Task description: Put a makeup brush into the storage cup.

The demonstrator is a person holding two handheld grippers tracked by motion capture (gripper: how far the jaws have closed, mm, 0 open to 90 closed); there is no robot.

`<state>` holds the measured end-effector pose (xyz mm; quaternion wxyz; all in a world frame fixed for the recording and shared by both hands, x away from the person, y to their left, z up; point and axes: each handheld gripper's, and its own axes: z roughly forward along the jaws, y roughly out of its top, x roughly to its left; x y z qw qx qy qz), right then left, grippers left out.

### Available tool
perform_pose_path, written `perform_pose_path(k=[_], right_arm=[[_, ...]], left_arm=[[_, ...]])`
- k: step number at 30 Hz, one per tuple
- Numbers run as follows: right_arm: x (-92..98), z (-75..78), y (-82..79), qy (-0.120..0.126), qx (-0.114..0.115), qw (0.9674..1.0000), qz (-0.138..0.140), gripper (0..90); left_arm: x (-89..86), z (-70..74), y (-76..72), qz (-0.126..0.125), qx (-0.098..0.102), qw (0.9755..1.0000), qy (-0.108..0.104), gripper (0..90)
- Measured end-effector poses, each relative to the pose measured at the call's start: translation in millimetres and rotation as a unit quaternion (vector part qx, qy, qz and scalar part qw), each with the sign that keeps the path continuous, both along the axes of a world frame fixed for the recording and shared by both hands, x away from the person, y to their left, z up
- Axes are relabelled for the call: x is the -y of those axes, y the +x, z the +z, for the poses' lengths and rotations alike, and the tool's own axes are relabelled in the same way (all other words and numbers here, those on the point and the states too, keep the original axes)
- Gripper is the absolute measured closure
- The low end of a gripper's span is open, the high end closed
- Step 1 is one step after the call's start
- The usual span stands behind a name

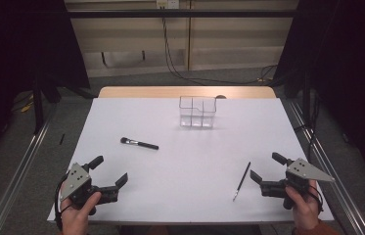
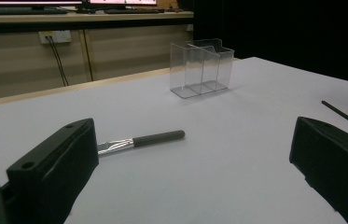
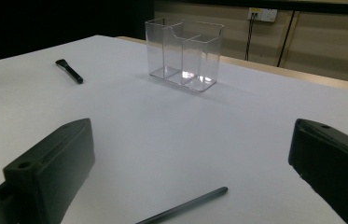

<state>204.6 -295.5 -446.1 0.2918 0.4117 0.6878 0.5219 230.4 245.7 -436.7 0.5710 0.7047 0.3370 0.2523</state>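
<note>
A clear plastic organizer [image 1: 197, 111] with several compartments stands toward the far middle of the white table [image 1: 190, 156]. A black makeup brush [image 1: 139, 143] lies left of centre, and a thin black pencil-like stick [image 1: 241, 181] lies at the near right. My left gripper [image 1: 110, 170] is held in a hand at the near left corner, open and empty. My right gripper [image 1: 266, 167] is at the near right, open and empty, just right of the stick. In the left gripper view the brush [image 2: 157, 138] lies ahead between the jaws, with the organizer [image 2: 202, 67] beyond. In the right gripper view the stick [image 3: 185, 205] lies close ahead, the organizer [image 3: 184, 53] farther off.
The table's wooden far edge [image 1: 185, 91] shows behind the white surface. Metal rails [image 1: 18, 166] run along both sides of the table on the floor. Dark curtains flank the scene, and cables [image 1: 175, 68] hang down the back wall.
</note>
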Motion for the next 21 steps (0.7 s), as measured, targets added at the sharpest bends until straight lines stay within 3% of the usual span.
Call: perform_pose_path(k=[11,13,21], right_arm=[[-0.7,0.2,-1.3,0.003,-0.003,1.0,0.003,0.0],[-1.4,-0.1,-0.8,0.0,-0.003,1.0,0.001,0.0],[-1.8,-1.6,1.2,-0.002,-0.008,0.9999,0.008,0.0]], left_arm=[[5.4,3.2,4.4,-0.015,0.006,0.9999,-0.002,1.3],[6.2,2.9,6.1,-0.018,0.006,0.9998,-0.008,1.4],[4.9,4.3,16.7,-0.018,-0.006,0.9998,-0.001,1.3]])
